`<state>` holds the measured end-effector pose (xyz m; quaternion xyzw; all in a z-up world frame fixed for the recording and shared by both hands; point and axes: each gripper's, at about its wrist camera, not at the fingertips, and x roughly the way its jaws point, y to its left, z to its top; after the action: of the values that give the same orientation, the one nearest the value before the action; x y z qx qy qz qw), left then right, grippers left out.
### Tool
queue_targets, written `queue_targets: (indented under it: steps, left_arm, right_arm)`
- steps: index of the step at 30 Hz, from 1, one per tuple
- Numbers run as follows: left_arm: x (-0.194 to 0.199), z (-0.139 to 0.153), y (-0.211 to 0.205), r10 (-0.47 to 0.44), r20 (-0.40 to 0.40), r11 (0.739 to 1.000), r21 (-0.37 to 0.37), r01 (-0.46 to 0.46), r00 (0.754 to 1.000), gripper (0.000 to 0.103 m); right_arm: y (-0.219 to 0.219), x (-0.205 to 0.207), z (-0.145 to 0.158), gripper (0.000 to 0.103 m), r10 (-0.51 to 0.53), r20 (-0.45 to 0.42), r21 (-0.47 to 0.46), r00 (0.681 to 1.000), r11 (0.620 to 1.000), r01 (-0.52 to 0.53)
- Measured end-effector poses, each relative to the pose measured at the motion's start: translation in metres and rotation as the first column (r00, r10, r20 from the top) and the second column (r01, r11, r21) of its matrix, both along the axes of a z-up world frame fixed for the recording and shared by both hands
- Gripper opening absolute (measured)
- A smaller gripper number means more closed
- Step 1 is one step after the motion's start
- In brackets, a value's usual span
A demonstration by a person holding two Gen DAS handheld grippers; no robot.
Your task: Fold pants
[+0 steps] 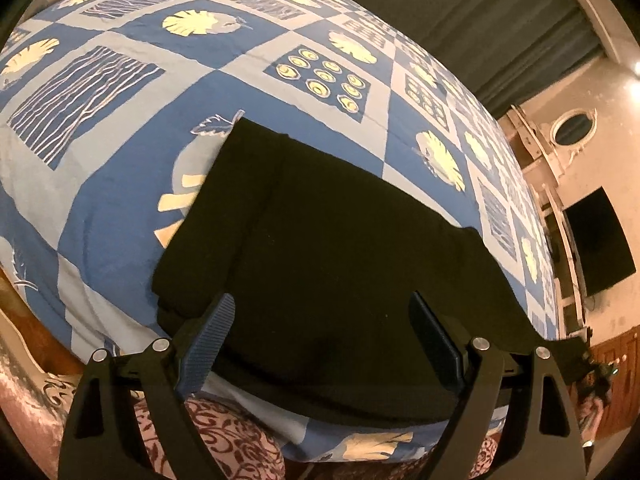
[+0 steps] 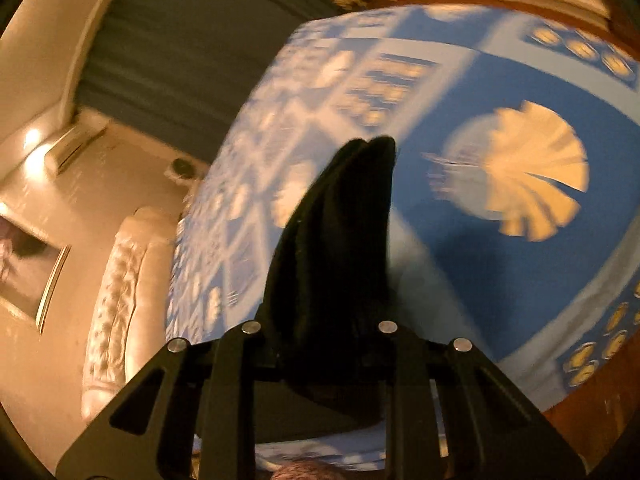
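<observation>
Black pants lie folded into a broad slab on the blue patterned bed sheet, near the bed's front edge. My left gripper hovers just above their near part, its jaws wide apart, and its ribbed fingers grip nothing. In the right wrist view, a bunched fold of the black pants stands up from between the jaws of my right gripper. That gripper is shut on the fabric and holds it above the sheet. The cloth hides its fingertips, and the view is motion-blurred.
A grey curtain hangs beyond the bed. A dark screen is on the wall at right. A cream tufted headboard and a framed picture are at left. Maroon patterned fabric lies below the bed's front edge.
</observation>
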<state>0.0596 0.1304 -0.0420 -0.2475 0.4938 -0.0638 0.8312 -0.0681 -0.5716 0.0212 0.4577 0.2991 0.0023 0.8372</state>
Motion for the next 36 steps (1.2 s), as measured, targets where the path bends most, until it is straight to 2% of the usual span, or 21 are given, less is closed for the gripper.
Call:
queue_targets:
  steps: [6,12,15,24,36]
  left_arm:
    - [0.0,-0.005,-0.012,-0.032,-0.03,0.998,-0.049,0.03,0.999,0.087]
    - [-0.003,-0.003,-0.031,-0.092,-0.03,0.995,-0.052,0.09,0.995,0.087]
    - [-0.005,-0.004,-0.036,-0.108,-0.032,0.993,-0.057,0.106,0.994,0.087]
    - [-0.006,-0.002,-0.039,-0.109,-0.035,0.992,-0.069,0.106,0.993,0.087]
    - [-0.006,-0.004,-0.043,-0.13,-0.035,0.99,-0.068,0.127,0.991,0.087]
  right_arm:
    - [0.076,0.028,0.05,0.021,0.123,0.061,-0.067,0.991,0.991,-0.119]
    - [0.163,0.065,0.054,0.021,0.236,0.027,-0.148,0.971,0.962,-0.23]
    - [0.209,0.083,0.044,0.021,0.281,-0.026,-0.203,0.959,0.938,-0.28]
    - [0.312,0.109,0.003,0.021,0.379,-0.139,-0.269,0.915,0.875,-0.403]
    - [0.388,0.127,-0.046,0.022,0.389,-0.289,-0.402,0.875,0.78,-0.48]
